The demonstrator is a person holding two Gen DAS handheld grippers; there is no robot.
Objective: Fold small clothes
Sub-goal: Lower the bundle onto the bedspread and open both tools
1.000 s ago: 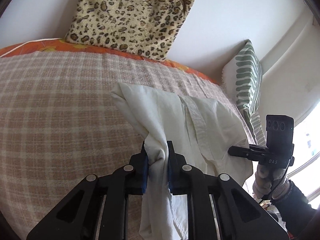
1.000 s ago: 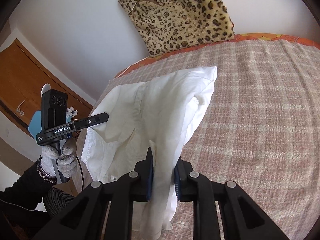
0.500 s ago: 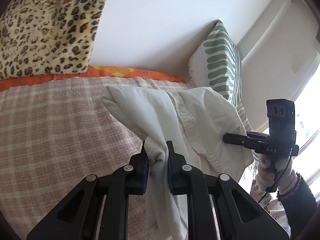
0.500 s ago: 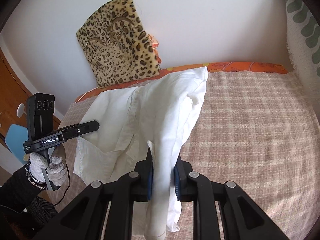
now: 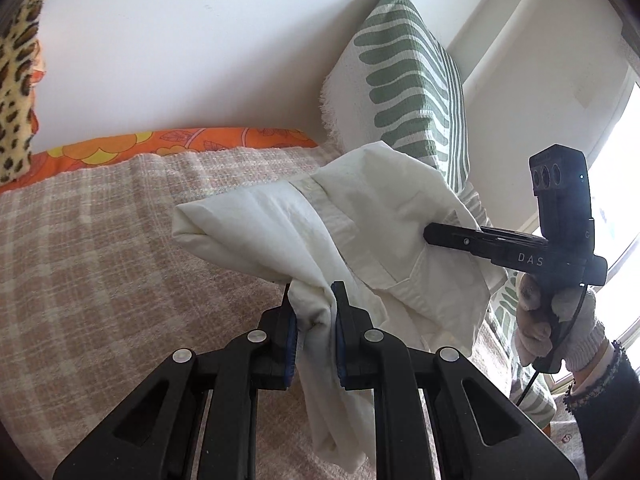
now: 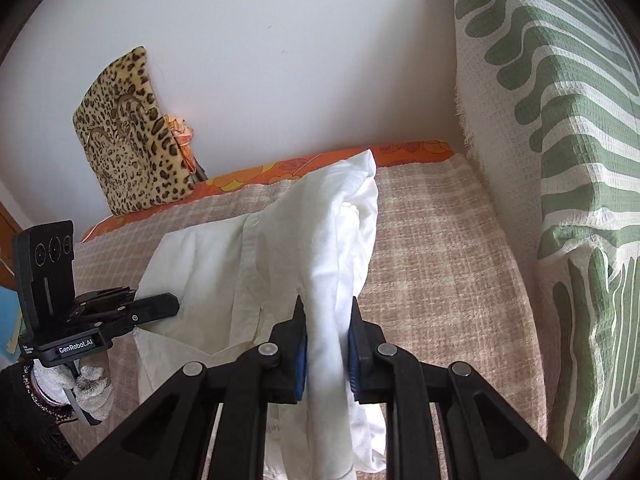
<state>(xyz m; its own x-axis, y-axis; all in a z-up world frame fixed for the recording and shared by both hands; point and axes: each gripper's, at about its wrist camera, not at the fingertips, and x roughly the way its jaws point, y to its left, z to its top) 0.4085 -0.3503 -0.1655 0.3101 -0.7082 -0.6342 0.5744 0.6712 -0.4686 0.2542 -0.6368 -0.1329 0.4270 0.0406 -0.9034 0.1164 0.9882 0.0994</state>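
1. White shirt (image 5: pixel 360 216) hangs in the air over a bed w/ pink-beige checked blanket (image 5: pixel 88 248); white wall behind, window at right.
2. Leopard-print cushion (image 6: pixel 128 136) leans on wall; green-striped pillow (image 6: pixel 560 128) at bed's end.
3. Left gripper (image 5: pixel 313 312) & right gripper (image 6: pixel 326 328) each pinch a bunched shirt fold, nearly closed on cloth.

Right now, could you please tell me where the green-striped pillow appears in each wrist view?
Left wrist view: the green-striped pillow stands upper right of centre, behind the white shirt.
Right wrist view: the pillow fills the right edge.
Shared landmark: the orange sheet edge along the wall.
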